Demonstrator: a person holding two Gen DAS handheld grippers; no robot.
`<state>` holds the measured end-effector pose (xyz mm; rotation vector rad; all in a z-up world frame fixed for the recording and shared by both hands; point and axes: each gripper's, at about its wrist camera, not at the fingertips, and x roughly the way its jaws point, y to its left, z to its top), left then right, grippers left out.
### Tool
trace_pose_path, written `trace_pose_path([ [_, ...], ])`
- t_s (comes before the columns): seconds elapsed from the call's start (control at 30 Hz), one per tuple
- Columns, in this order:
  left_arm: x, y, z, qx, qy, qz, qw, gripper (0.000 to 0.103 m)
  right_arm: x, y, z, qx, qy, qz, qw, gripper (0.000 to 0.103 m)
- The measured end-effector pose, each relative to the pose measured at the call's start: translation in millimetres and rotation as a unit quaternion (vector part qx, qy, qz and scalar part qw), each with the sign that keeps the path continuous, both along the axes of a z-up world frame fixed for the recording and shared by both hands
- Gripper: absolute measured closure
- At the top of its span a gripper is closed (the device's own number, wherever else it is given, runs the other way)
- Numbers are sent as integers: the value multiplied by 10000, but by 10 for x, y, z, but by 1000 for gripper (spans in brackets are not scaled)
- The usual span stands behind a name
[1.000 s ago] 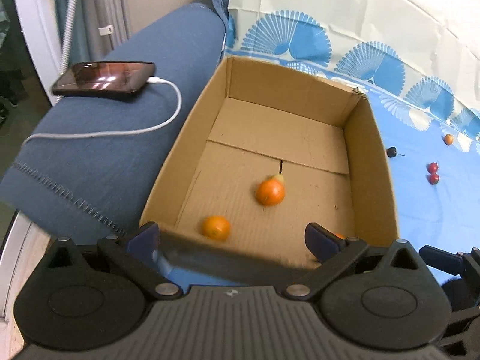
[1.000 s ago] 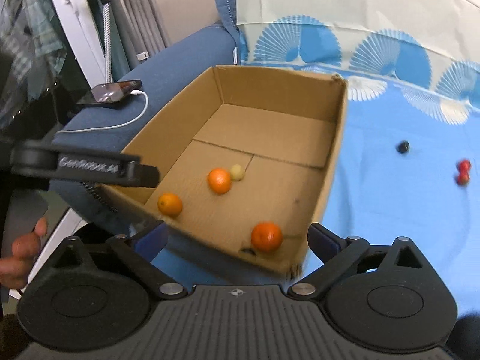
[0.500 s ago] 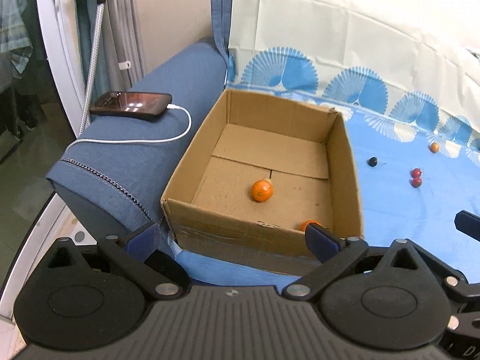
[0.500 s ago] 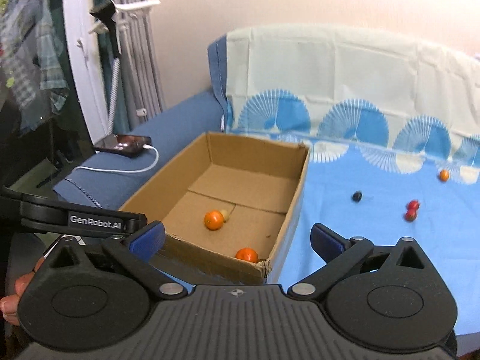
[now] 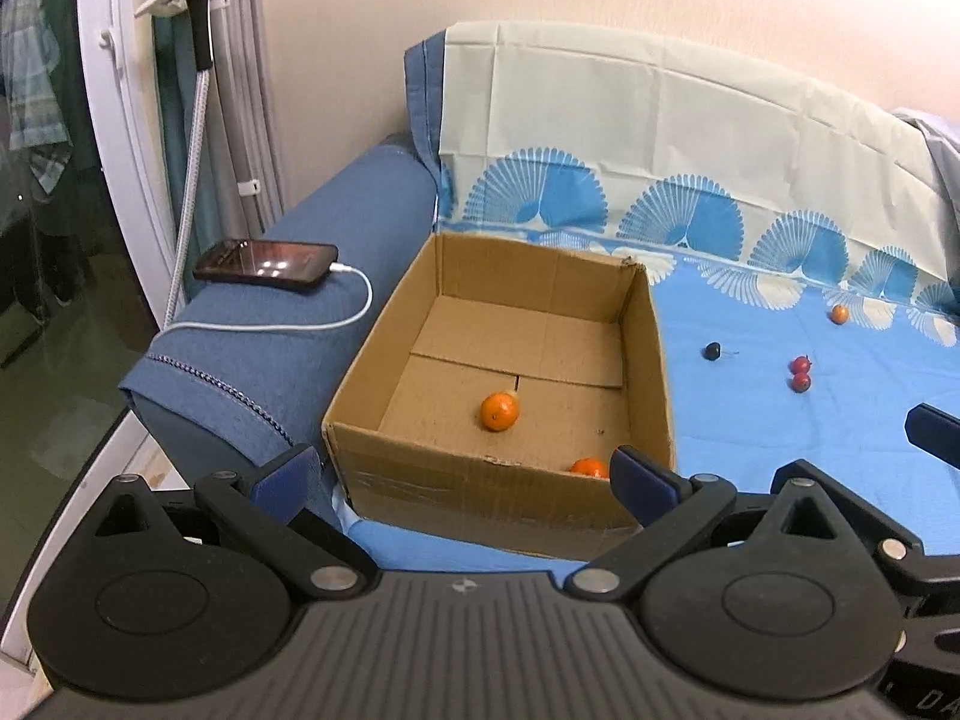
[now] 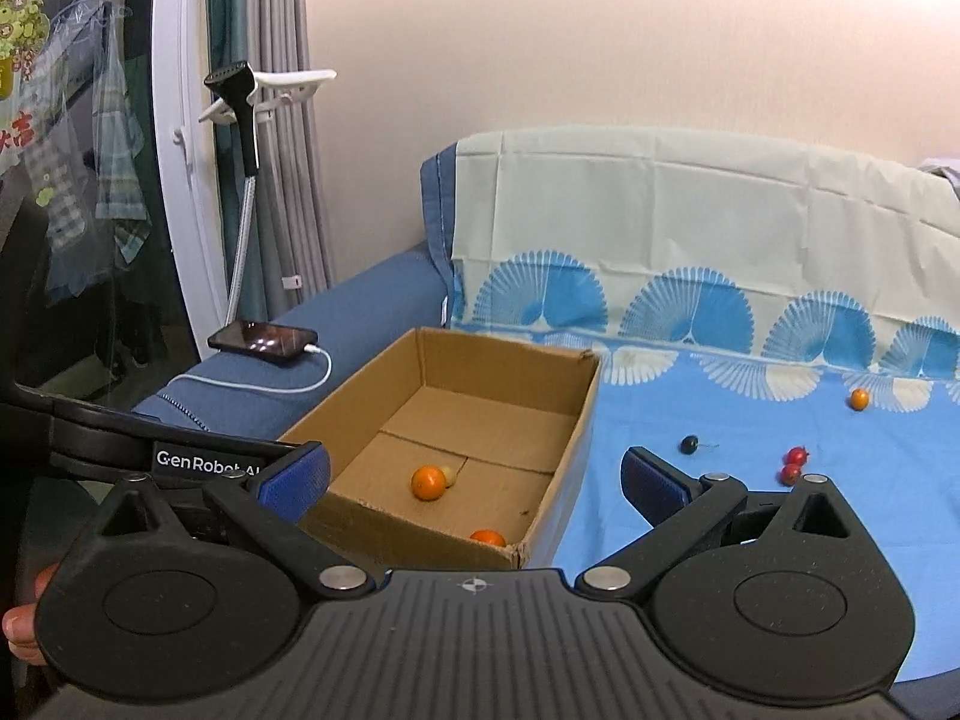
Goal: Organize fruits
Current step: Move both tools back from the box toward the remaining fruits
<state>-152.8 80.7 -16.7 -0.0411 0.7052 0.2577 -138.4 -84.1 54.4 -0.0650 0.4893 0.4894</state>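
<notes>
An open cardboard box point(image 5: 498, 486) point(image 6: 558, 420) stands on the blue-sheeted sofa seat. Inside lie an orange point(image 5: 499, 411) point(image 6: 428, 482), a second orange point(image 5: 588, 467) point(image 6: 487, 537) near the front wall, and a small pale fruit point(image 6: 450, 476) behind the first. On the sheet to the right lie a dark fruit point(image 5: 712, 351) point(image 6: 689, 444), two red fruits point(image 5: 800, 373) point(image 6: 794, 462) and a small orange fruit point(image 5: 839, 314) point(image 6: 860, 399). My left gripper point(image 5: 462, 477) and right gripper point(image 6: 474, 477) are both open and empty, held back in front of the box.
A phone point(image 5: 267, 264) point(image 6: 264, 339) with a white charging cable lies on the blue sofa arm left of the box. A patterned cover drapes the backrest point(image 5: 660, 138). A lamp-like stand point(image 6: 246, 120) and curtains stand at the left wall.
Both grippers have pulled back and up from over the box, so the sofa and wall show. The orange in the box's front left corner is now hidden by its front wall.
</notes>
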Motion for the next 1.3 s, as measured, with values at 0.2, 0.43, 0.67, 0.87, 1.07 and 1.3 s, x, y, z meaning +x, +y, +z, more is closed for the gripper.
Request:
trace_pose_path([
  [0.2, -31, -16, 16, 30, 0, 31, 10000, 0, -1, 16, -3, 28, 17, 16, 10000, 1],
  [0.43, -25, -10, 7, 35, 44, 20, 10000, 0, -1, 21, -14, 18, 52, 9, 10000, 1],
  [0.67, 6, 19, -34, 7, 137, -20, 9999, 0, 25, 42, -45, -11, 132, -11, 9999, 1],
  [0.87, 52, 40, -80, -11, 210, -10, 9998, 0, 65, 74, -72, -53, 215, 1, 9998, 1],
  [1.07, 110, 59, -139, -44, 304, 2, 9995, 0, 104, 85, -131, -98, 318, 22, 9994, 1],
  [1.3, 185, 83, -208, -48, 416, 30, 9991, 0, 145, 82, -191, -125, 365, 66, 9992, 1],
])
